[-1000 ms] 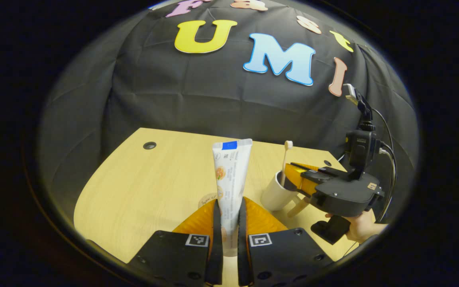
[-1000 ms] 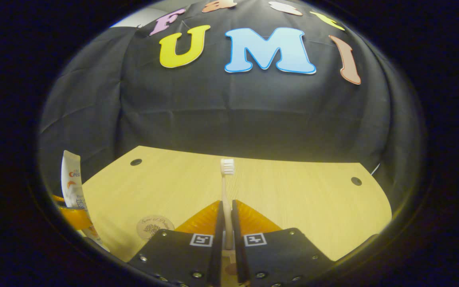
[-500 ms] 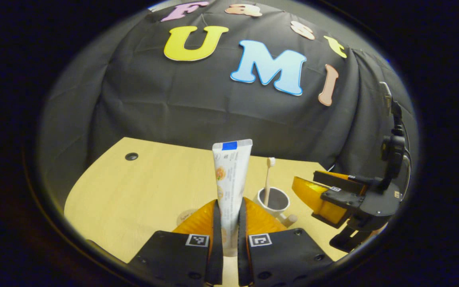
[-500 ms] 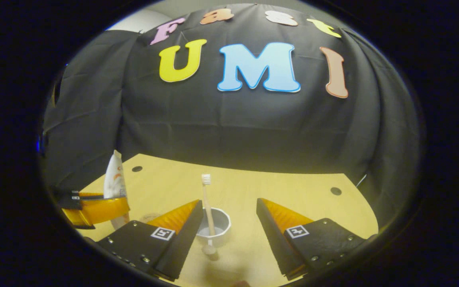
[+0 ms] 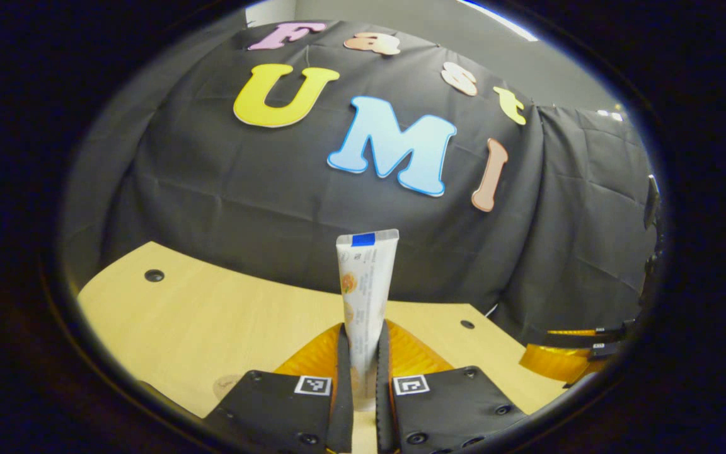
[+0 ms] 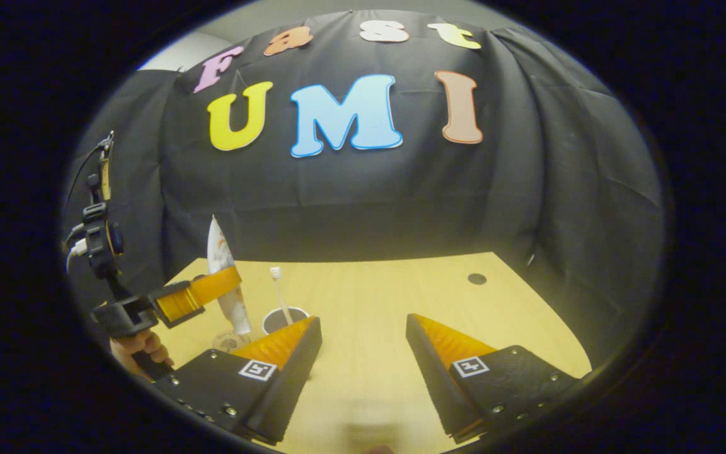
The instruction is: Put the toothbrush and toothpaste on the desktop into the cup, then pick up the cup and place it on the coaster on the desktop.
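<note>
My left gripper (image 5: 363,329) is shut on a white toothpaste tube (image 5: 367,277), held upright above the wooden desktop (image 5: 212,321). In the right gripper view the same tube (image 6: 235,310) stands in the left gripper (image 6: 202,293), just left of a white cup (image 6: 281,317). A toothbrush (image 6: 278,291) stands in the cup, bristles up. A round coaster (image 6: 227,342) lies in front of the tube, and its edge shows by my left finger as the coaster (image 5: 227,384). My right gripper (image 6: 363,320) is open and holds nothing, to the right of the cup.
A hand (image 6: 139,350) holds the left gripper's grip. The desktop has cable holes (image 6: 476,278) (image 5: 154,275) (image 5: 467,324) near its far edge. Black cloth walls close off the back and sides. The right gripper (image 5: 568,360) sits at the desk's right end.
My right gripper let go of the toothbrush, which now stands in the cup, then opened and drew back to the right. The left gripper rose and turned, still holding the toothpaste.
</note>
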